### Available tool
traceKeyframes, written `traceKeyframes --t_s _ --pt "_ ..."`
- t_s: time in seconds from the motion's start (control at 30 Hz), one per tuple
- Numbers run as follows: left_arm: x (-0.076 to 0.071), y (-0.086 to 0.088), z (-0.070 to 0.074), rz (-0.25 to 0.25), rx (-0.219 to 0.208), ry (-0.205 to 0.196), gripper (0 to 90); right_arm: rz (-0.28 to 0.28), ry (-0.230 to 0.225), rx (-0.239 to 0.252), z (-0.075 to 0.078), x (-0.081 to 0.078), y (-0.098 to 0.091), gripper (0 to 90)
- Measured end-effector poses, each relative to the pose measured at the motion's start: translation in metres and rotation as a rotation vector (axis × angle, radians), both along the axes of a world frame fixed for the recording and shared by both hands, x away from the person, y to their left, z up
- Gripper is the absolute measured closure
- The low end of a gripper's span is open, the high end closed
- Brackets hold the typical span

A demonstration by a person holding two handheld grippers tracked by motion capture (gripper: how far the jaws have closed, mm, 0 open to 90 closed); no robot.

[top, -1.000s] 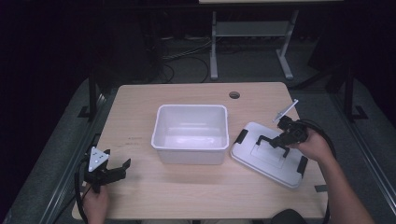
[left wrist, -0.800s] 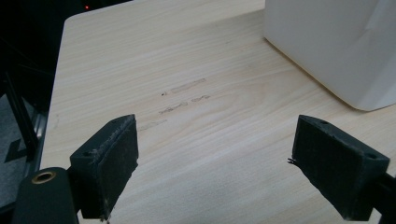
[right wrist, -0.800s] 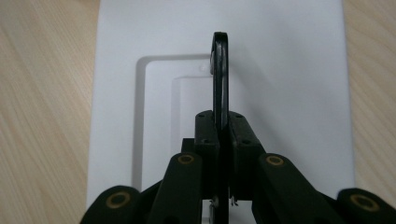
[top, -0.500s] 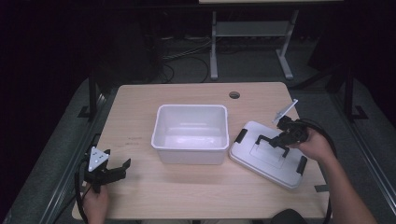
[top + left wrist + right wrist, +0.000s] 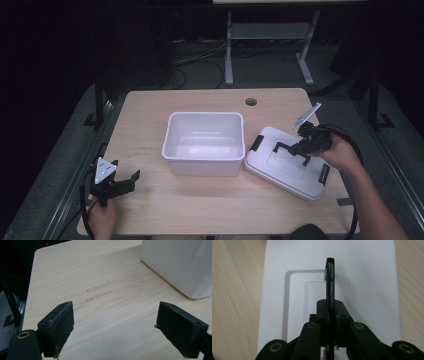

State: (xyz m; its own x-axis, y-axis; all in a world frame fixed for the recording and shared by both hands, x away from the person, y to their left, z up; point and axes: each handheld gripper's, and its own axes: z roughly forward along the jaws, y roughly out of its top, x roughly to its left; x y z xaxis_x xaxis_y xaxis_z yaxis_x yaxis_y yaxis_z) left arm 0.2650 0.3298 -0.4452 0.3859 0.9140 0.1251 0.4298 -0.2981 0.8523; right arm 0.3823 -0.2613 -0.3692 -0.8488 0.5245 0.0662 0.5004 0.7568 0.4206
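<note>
White plastic, flat and rectangular, the lid (image 5: 287, 167) lies on the right part of the pale wood desk (image 5: 200, 210), turned at a slant, just beside the right wall of the open white bin (image 5: 204, 145) at the middle of the desk. The lid has black latches at its two ends and a black handle (image 5: 291, 148) on its top, which stands up from the recessed panel. The right tongs (image 5: 295, 148) are closed on that handle: in the right gripper view the two black pads press tight against either face of the thin handle (image 5: 330, 282), with the lid (image 5: 367, 290) spread out beneath. The person's right hand (image 5: 340, 152) holds these tongs over the lid's far edge. Well apart, at the desk's near left corner, the left tongs (image 5: 125, 181) sit spread wide and hold nothing; the left gripper view shows bare wood grain between the pads (image 5: 57, 327) and a corner of the bin (image 5: 180, 265) farther off.
</note>
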Motion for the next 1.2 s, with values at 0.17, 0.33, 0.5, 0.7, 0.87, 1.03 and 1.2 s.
traceKeyframes --t_s 0.17,0.33,0.5,0.7,0.87,1.03,1.2 --pt "0.0 0.0 0.0 -0.002 0.003 -0.003 13.7 0.005 -0.021 0.009 0.012 -0.004 -0.001 84.2" --pt "0.0 -0.001 0.0 -0.004 0.008 -0.002 13.7 0.015 -0.038 0.008 0.024 -0.007 -0.003 84.2" --pt "0.0 -0.001 0.0 -0.003 0.004 -0.001 13.7 0.016 -0.046 0.008 0.033 -0.011 -0.005 84.2" --pt "0.0 -0.002 0.0 -0.005 0.004 -0.001 13.7 0.02 -0.064 0.006 0.048 -0.017 -0.008 84.2" --pt "0.0 -0.002 0.0 -0.004 0.002 -0.001 13.7 0.027 -0.084 -0.003 0.059 -0.02 -0.009 84.2" --pt "0.0 -0.004 0.0 -0.005 0.0 -0.002 13.7 0.028 -0.098 -0.005 0.071 -0.023 -0.011 84.2" --pt "0.0 -0.004 0.0 -0.006 -0.001 -0.005 13.7 0.032 -0.109 -0.014 0.082 -0.026 -0.012 84.2"
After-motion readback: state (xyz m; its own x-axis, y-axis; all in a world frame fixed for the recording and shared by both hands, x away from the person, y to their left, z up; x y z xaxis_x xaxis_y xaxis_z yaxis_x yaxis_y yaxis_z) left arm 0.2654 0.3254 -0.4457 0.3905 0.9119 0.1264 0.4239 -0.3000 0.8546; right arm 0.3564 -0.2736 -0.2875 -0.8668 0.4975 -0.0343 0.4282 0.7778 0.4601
